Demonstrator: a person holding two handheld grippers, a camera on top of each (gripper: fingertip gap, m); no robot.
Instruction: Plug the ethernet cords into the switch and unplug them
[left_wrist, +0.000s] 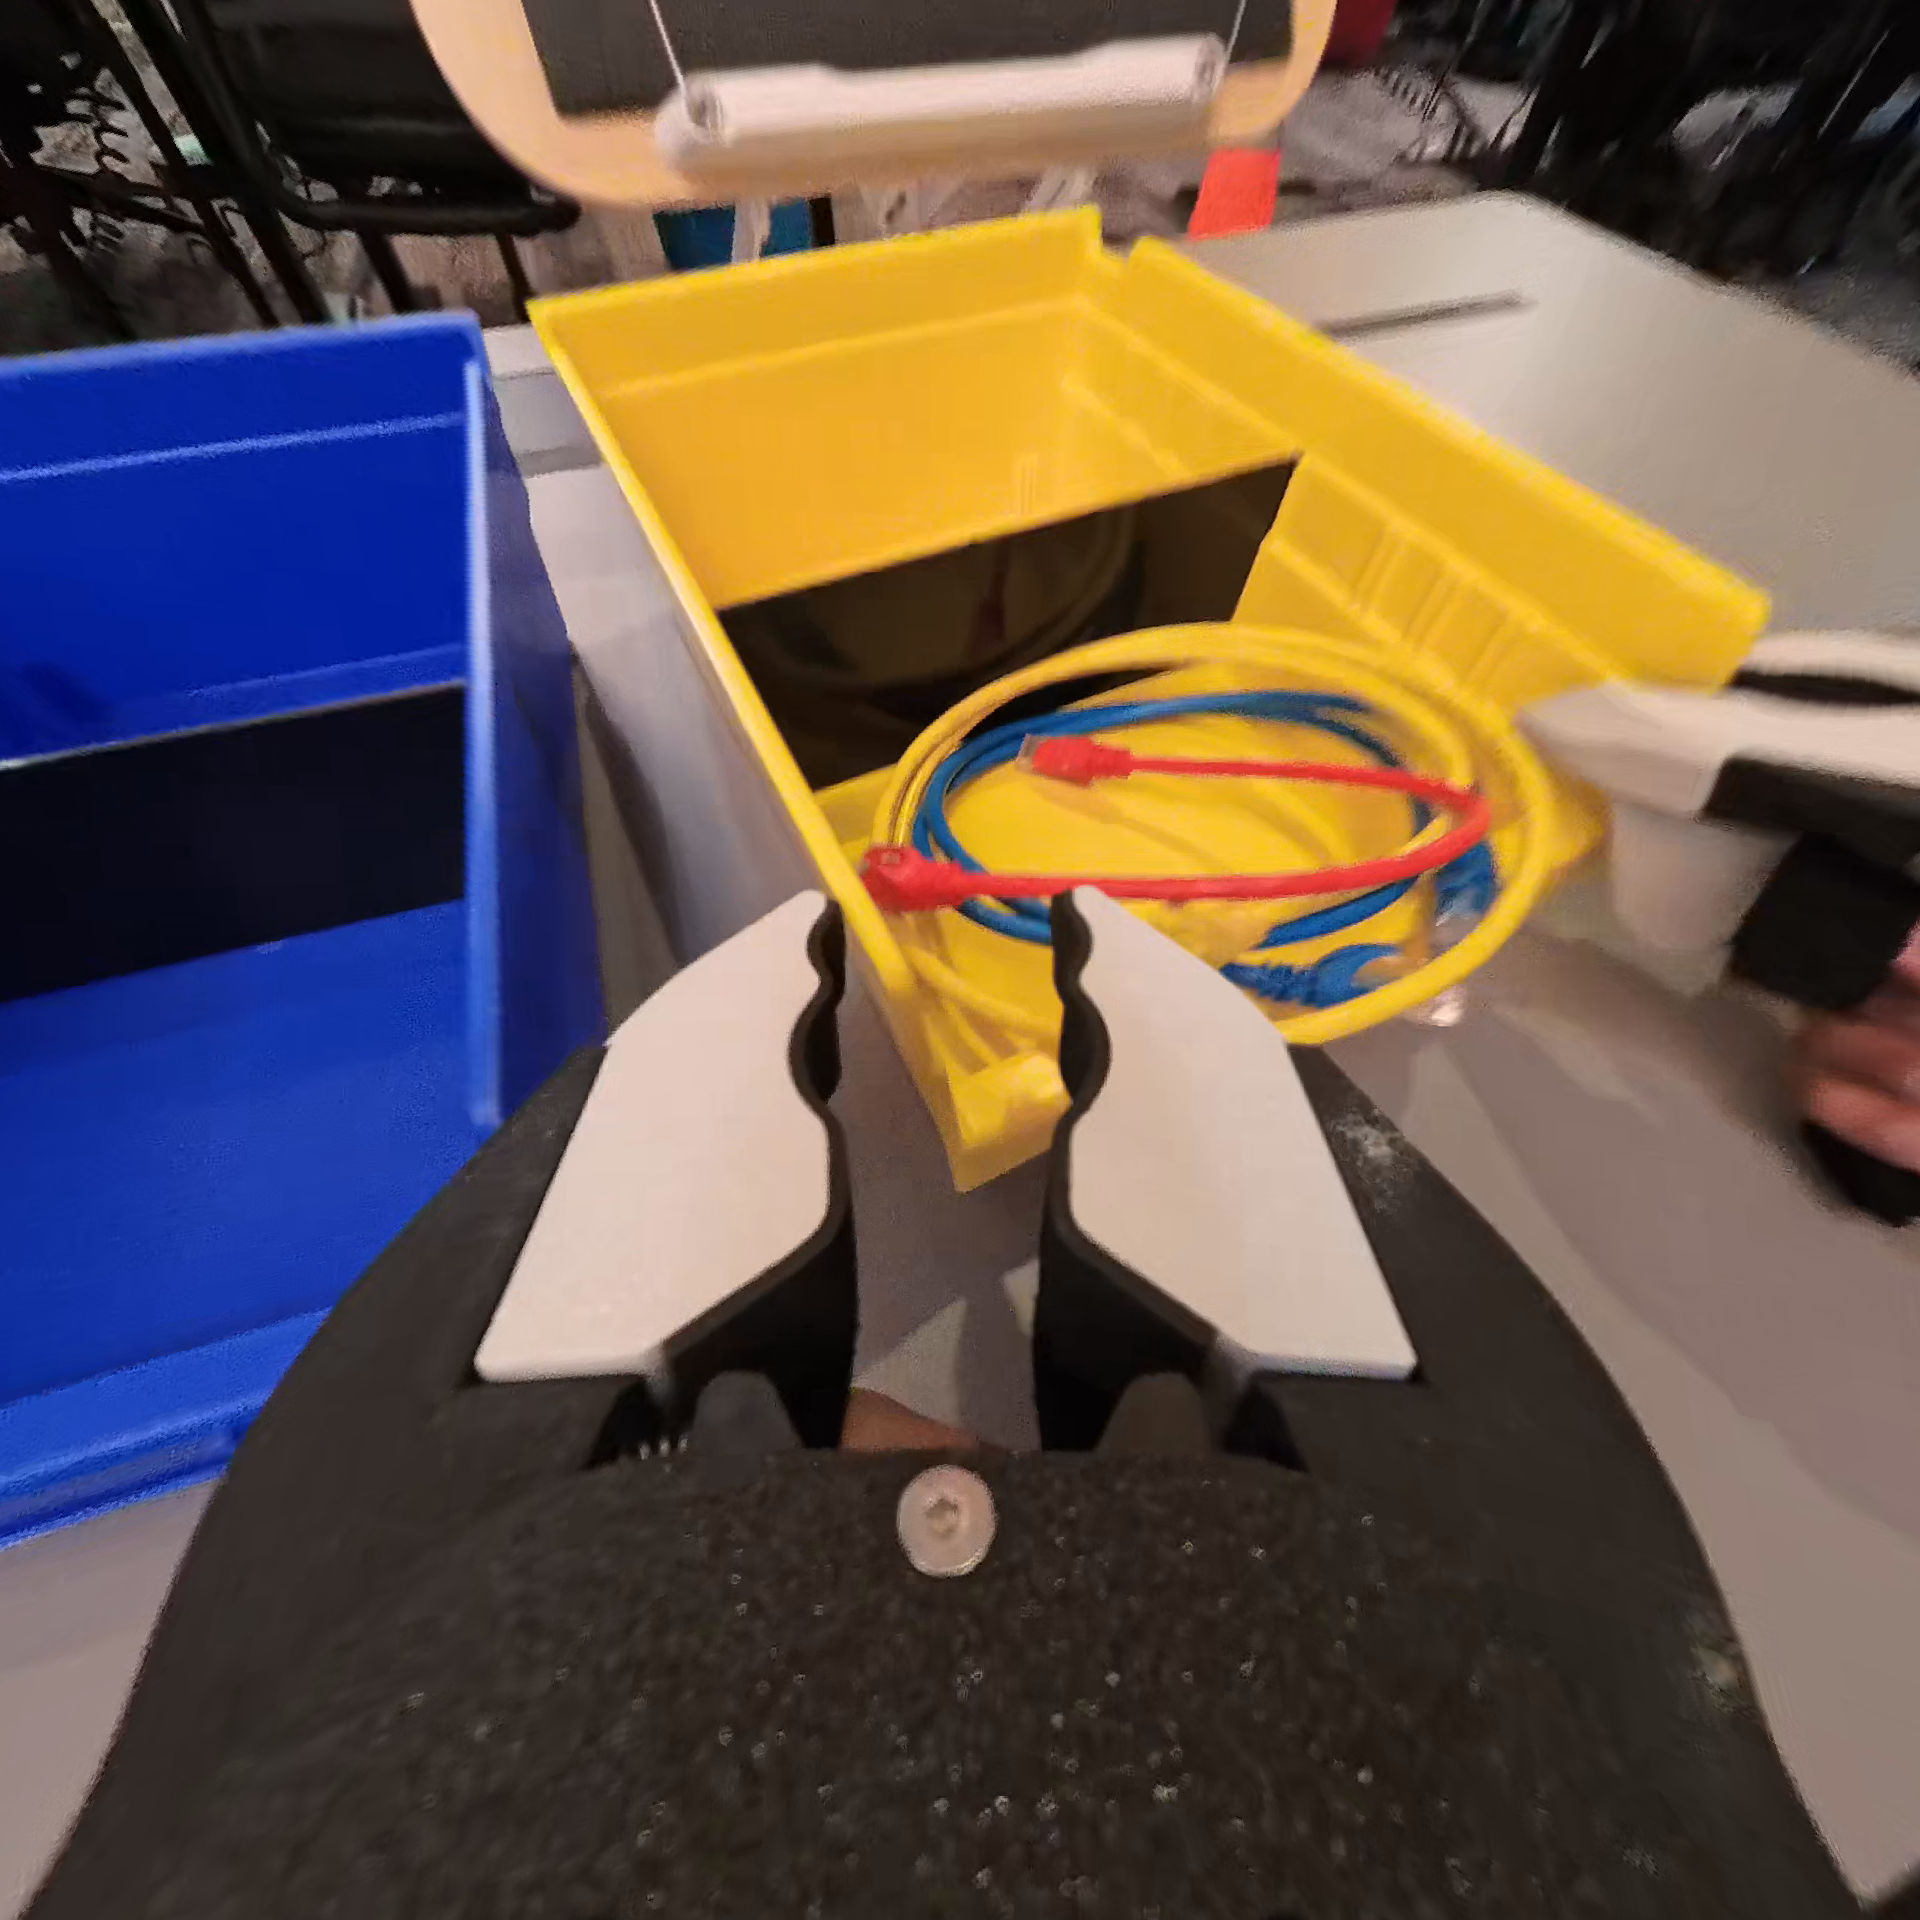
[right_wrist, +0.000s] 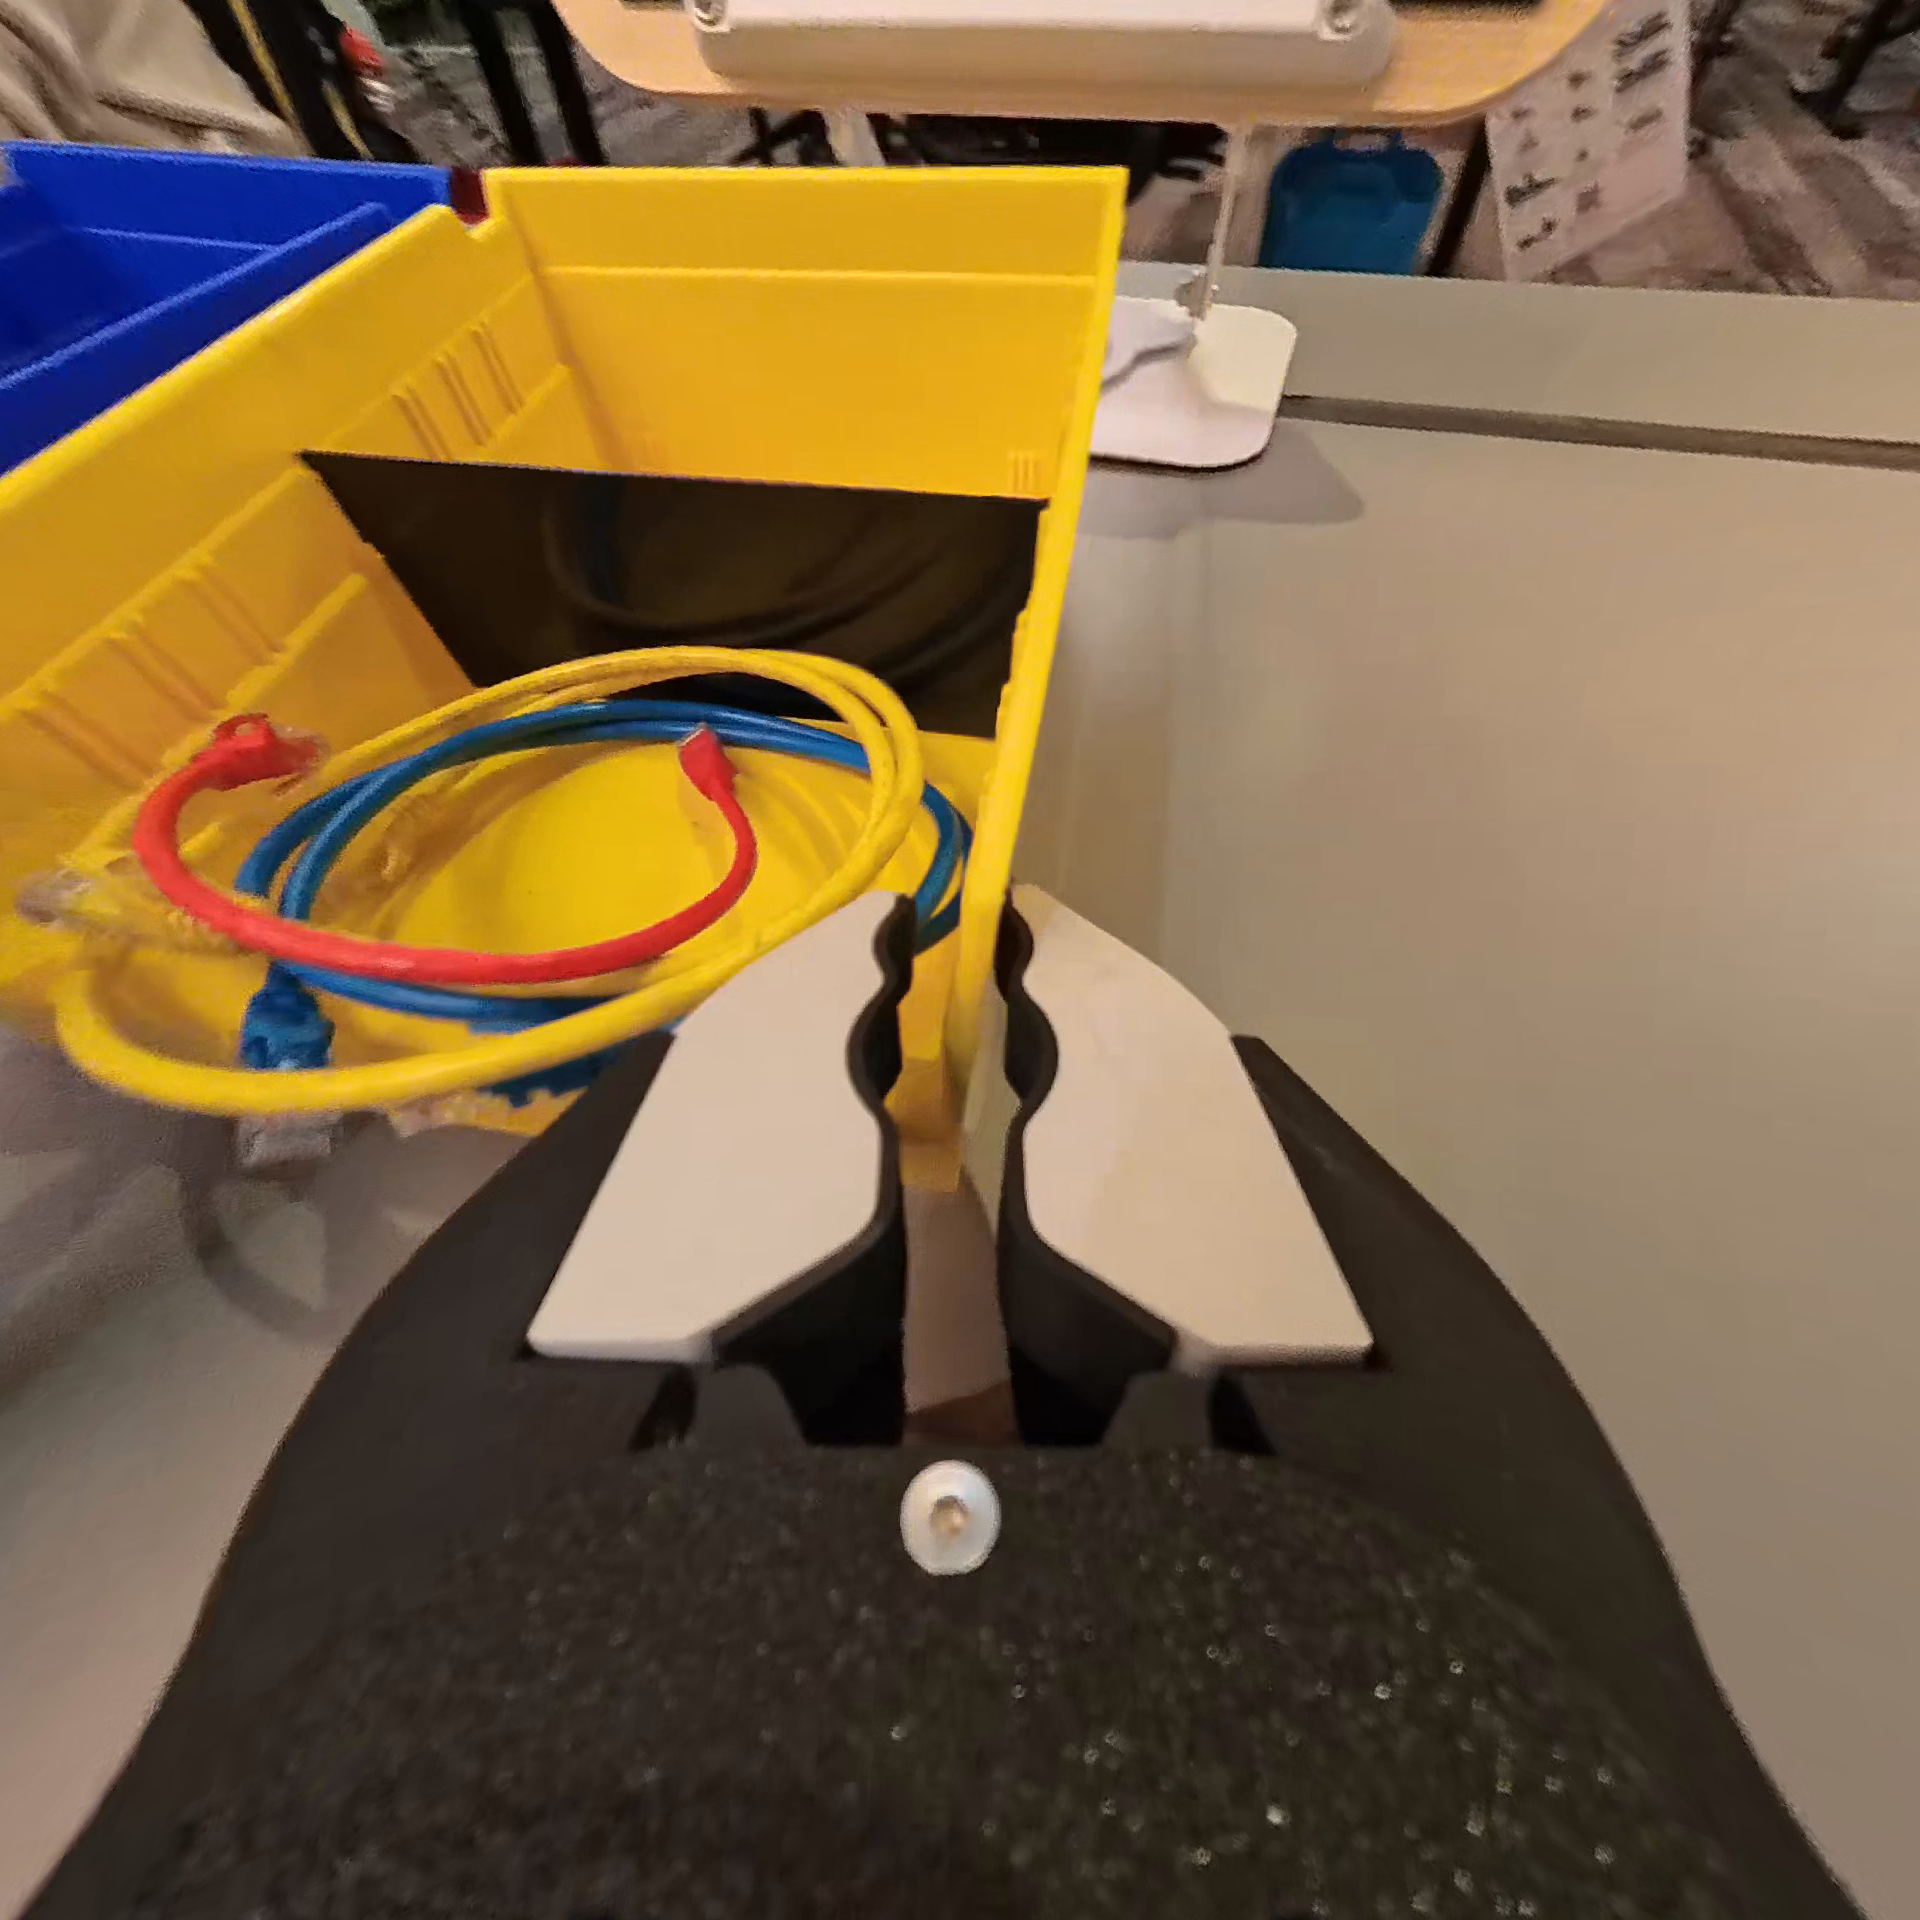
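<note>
We see a bright yellow bin with a glossy black divider; at its 6 o'clock end lie a red cord, a blue cord and a yellow cord. At 9 o'clock stands a blue bin. The table is pale grey. Our left tongs have grey fingers lined in black.

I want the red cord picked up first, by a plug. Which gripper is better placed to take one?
Probably the left. The left gripper is open, and the red cord's nearer plug lies just beyond its fingertips at the yellow bin's wall. The right gripper straddles the opposite wall, farther from either plug.
</note>
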